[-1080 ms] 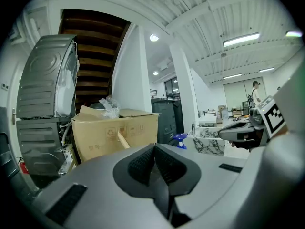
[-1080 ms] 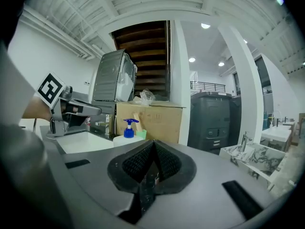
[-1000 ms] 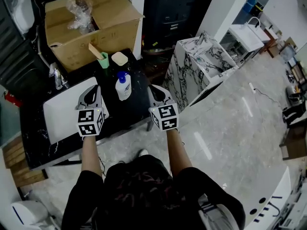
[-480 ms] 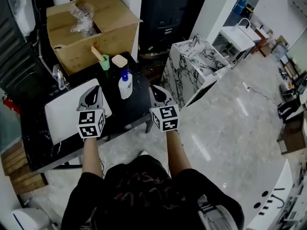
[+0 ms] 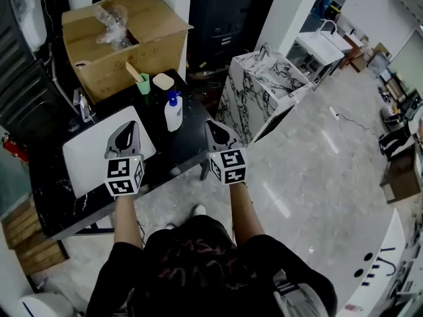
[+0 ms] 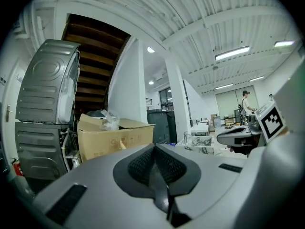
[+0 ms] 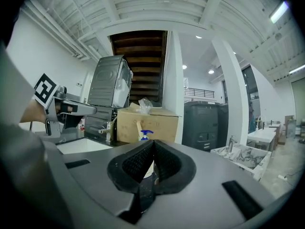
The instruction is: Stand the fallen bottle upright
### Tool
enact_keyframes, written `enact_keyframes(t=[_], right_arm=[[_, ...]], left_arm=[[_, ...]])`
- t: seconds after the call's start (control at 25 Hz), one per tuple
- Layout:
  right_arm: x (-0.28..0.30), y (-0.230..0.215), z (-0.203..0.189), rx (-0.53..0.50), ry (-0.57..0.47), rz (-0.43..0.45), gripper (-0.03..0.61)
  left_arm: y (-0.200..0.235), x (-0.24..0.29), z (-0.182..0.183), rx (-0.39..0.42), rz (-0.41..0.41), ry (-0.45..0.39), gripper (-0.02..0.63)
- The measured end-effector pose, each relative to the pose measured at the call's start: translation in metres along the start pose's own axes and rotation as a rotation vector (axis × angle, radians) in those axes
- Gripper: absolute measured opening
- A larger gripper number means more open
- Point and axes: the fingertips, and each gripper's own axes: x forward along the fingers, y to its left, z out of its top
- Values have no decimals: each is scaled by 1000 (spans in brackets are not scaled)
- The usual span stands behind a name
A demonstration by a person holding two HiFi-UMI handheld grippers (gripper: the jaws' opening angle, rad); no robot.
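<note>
A white pump bottle with a blue top (image 5: 173,112) stands upright on the black table (image 5: 180,148); its blue pump (image 7: 146,133) peeks over the right gripper's jaws. My left gripper (image 5: 130,127) hovers over the white basin to the bottle's left, apart from it. My right gripper (image 5: 212,125) hangs at the table's right edge, also apart from the bottle. In the left gripper view the left gripper (image 6: 153,147) has its pads pressed together with nothing between them. The right gripper (image 7: 153,144) is likewise shut and empty.
Behind the bottle stand a green cup (image 5: 143,84) and a pale round lid (image 5: 163,80), then an open cardboard box (image 5: 125,35). A white basin (image 5: 86,157) with a tap (image 5: 80,104) fills the table's left. A marble-patterned cabinet (image 5: 261,91) stands to the right.
Both grippers have drawn back from the bottle toward the person and risen a little. The bottle stands where it was.
</note>
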Motion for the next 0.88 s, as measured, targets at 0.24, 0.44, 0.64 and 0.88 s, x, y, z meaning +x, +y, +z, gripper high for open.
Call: enact_keyframes(t=[0.24,0.44,0.64,0.88], right_arm=[[-11,9,-2,5,0,-21,2],[-18,12,-2,7,-3,-42,2],[-24,17,-2,2,-16,-60,0],[-28,22,-4,-8,-15,-64,0]], left_arm=[[1,-9,-5,-2,-18,-3,17],[0,-15,-10,4,-42,-1,17],[0,-19,-9,41,-62,-10,17],[-2,-24,-13,28,-73,-12,17]])
